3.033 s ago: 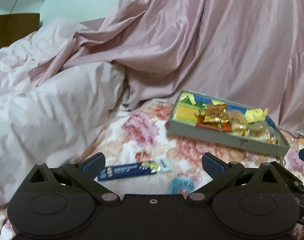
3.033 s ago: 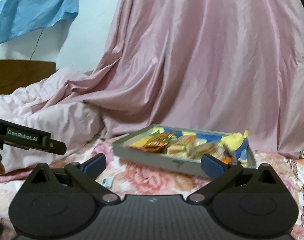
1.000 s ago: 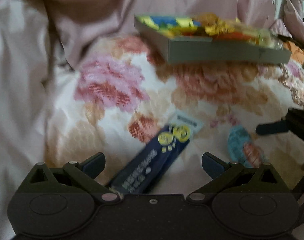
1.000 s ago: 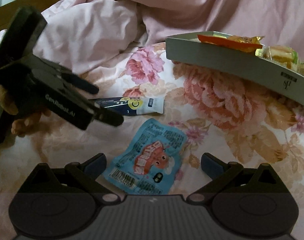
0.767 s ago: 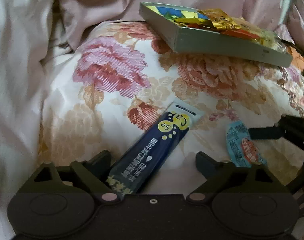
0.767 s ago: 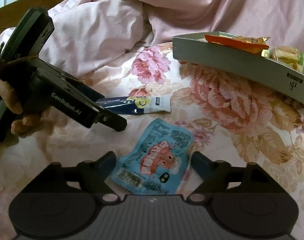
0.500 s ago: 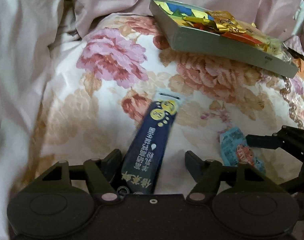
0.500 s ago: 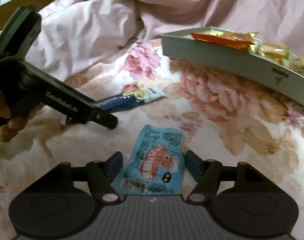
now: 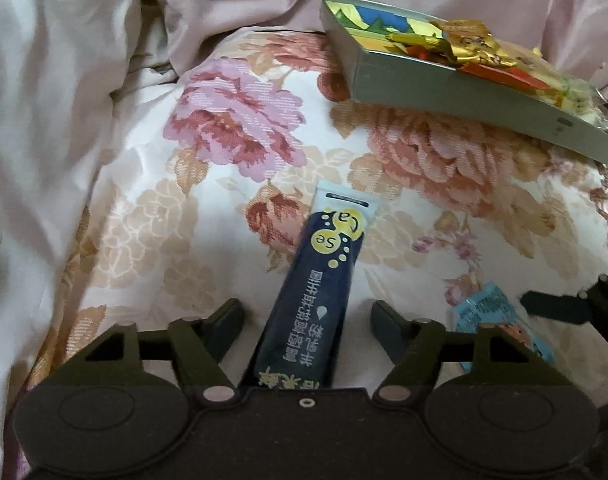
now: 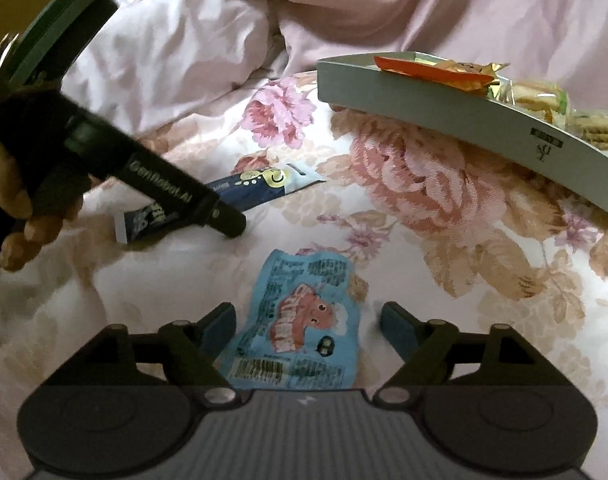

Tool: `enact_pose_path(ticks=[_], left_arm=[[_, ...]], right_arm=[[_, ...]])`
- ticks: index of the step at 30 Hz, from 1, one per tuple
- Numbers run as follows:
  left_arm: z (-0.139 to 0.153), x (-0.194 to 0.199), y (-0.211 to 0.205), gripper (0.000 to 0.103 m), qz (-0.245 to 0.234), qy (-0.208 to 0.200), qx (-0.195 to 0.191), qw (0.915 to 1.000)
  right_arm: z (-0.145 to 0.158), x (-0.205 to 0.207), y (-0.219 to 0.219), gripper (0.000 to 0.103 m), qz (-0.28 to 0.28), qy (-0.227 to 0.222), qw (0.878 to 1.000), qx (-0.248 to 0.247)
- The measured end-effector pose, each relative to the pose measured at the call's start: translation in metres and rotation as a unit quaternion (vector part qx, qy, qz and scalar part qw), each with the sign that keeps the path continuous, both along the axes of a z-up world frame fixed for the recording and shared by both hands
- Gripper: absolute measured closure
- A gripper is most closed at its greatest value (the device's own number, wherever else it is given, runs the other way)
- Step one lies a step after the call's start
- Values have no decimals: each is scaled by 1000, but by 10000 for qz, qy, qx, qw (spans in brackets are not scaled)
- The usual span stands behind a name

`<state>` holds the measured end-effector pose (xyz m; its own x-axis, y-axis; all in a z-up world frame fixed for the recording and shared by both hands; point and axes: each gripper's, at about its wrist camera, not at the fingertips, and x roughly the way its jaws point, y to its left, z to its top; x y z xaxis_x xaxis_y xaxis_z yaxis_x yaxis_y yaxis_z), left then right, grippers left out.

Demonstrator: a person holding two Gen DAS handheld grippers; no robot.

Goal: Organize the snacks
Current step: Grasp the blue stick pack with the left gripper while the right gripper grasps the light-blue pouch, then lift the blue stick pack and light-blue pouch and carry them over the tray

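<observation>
Narrowed but not yet clenched: left gripper point(image 9: 306, 318) now straddling the dark blue stick sachet point(image 9: 316, 300), right gripper point(image 10: 308, 320) the light blue shrimp-print packet point(image 10: 304, 324), both short of the grey cardboard tray point(image 10: 464, 120).

The near end of the dark blue stick packet point(image 9: 316, 292) runs under the left claw point(image 9: 306, 322) body, so its last printed characters are cut off. In the right wrist view that packet point(image 10: 223, 196) is crossed by the left claw's arm point(image 10: 175, 196), which hides its middle. The blue shrimp-print sachet point(image 10: 304, 320) loses its lower edge under the right claw point(image 10: 308, 320) body; its small print is too fine to read. From the left wrist, the sachet point(image 9: 492, 308) is mostly behind a finger. The grey tray point(image 10: 424, 100) runs past the right edge, far end unseen. The hand point(image 10: 19, 208) beside the stick packet is cut by the frame.
</observation>
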<state>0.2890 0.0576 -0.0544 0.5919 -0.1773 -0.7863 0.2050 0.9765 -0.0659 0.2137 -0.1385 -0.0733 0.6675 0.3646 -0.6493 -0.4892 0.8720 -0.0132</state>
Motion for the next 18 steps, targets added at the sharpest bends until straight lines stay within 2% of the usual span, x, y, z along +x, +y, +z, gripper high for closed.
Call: enact_pose_path(ticks=[3,4,7,10,13,18], left_arm=[[3,-3,-4,50,48,-41,69,10000],[4,-4,-5,57,92,-57,79,9999],[7,-10,-9,63,273,-92,49,9996],[11,-19,-15,67,405,-154,33,9991],[14,-32,-18,69,621,-145,-160,9978],[15,-56,-24,71,928,-97,-494,9944]], right_arm=[[-1,-2,1,33,-31,3,10000,-1],[-1,-3,0,39,-33,7,10000,22],[-1,-5,0,41,15,-11,10000,-16],[0,-10,0,43,75,-18,10000,-50],[3,-17,-1,44,199,-43,9996,-192],[6,-42,5,44,541,-409,9937,-889]])
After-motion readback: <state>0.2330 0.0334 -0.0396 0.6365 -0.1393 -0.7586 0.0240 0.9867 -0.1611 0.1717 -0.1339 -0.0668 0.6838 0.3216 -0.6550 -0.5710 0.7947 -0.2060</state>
